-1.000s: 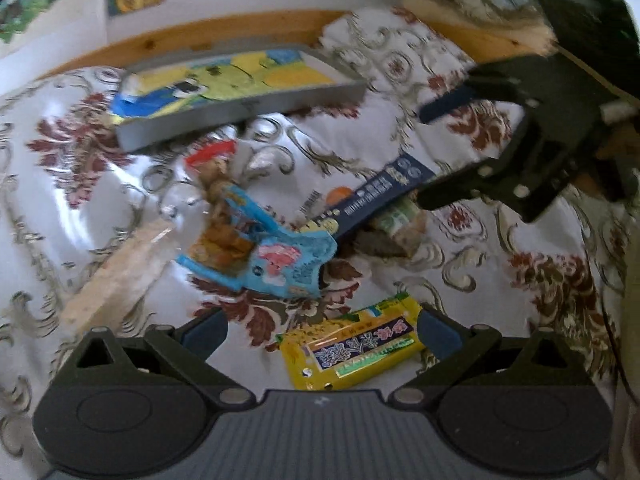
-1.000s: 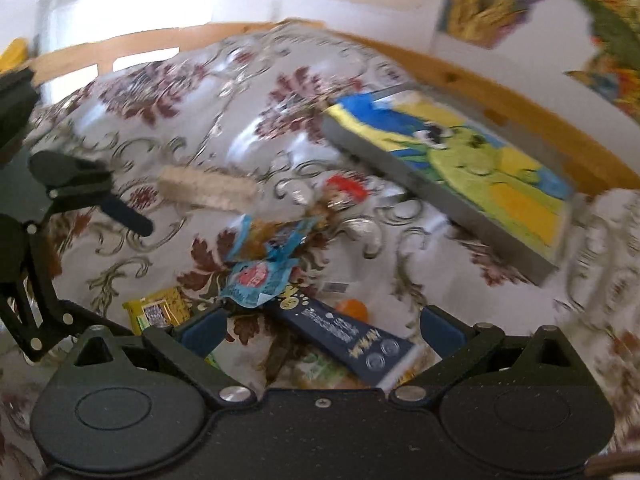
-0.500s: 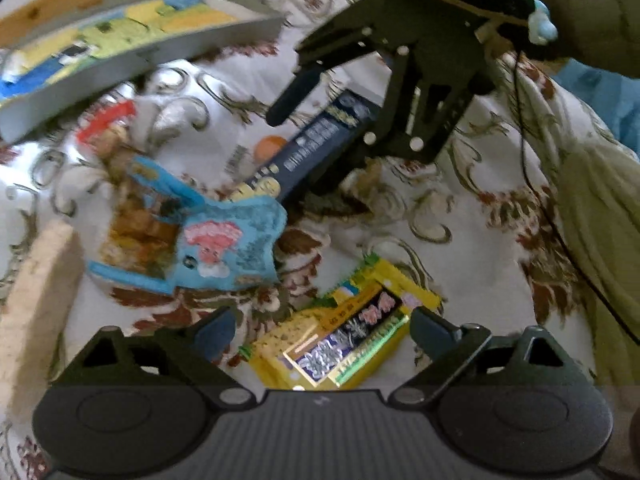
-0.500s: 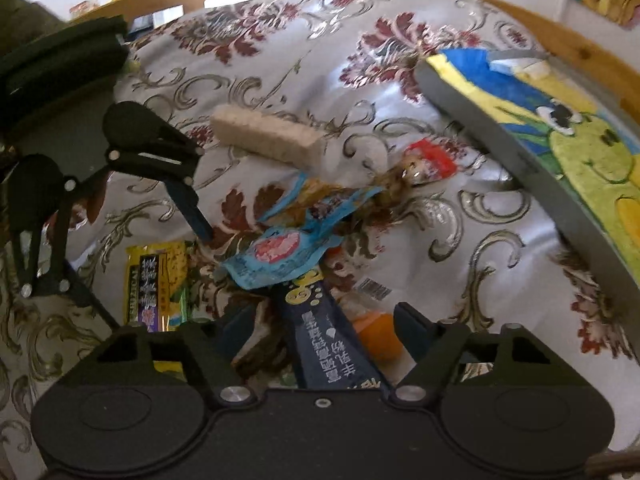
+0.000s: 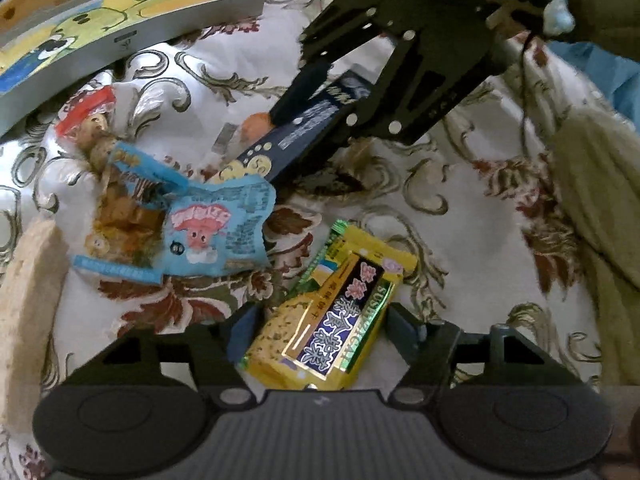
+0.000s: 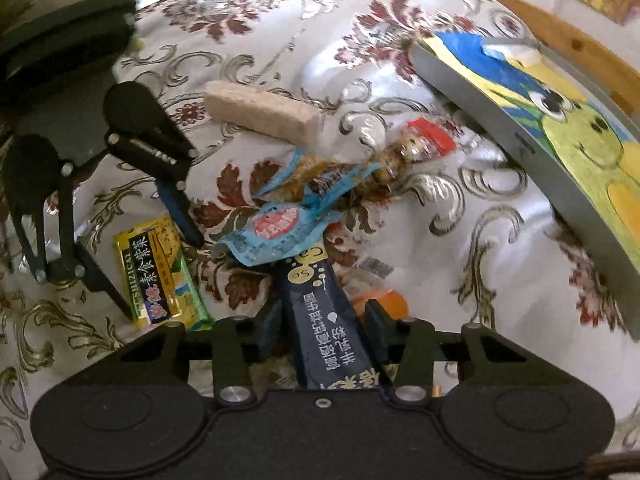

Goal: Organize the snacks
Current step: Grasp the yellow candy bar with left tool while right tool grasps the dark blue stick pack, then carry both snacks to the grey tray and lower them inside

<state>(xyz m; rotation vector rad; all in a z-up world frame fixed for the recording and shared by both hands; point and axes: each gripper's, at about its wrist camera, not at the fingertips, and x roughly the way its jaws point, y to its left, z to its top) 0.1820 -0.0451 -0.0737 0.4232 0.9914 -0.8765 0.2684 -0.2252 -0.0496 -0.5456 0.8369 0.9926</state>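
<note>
A yellow snack packet (image 5: 332, 300) lies on the floral cloth, and my left gripper (image 5: 320, 326) has its jaws pressed against the packet's two long edges. The right wrist view shows the same hold, with the left gripper (image 6: 160, 276) astride the yellow packet (image 6: 156, 268). My right gripper (image 6: 324, 328) is shut on a long dark blue packet (image 6: 328, 320), whose far end lies under a light blue packet (image 6: 276, 232). From the left wrist view, the right gripper (image 5: 288, 140) pinches the dark blue packet (image 5: 304, 132) from above.
A grey box with a green cartoon lid (image 5: 120, 36) sits at the back by the wooden rim. A beige wafer bar (image 6: 260, 112), a red-topped clear packet (image 6: 420, 140), a brown snack packet (image 5: 120, 216) and an orange item (image 6: 384, 300) lie around. Olive fabric (image 5: 592, 184) hangs at the right.
Both grippers came down over the pile and their jaws narrowed, the left onto the yellow packet and the right onto the dark blue packet.
</note>
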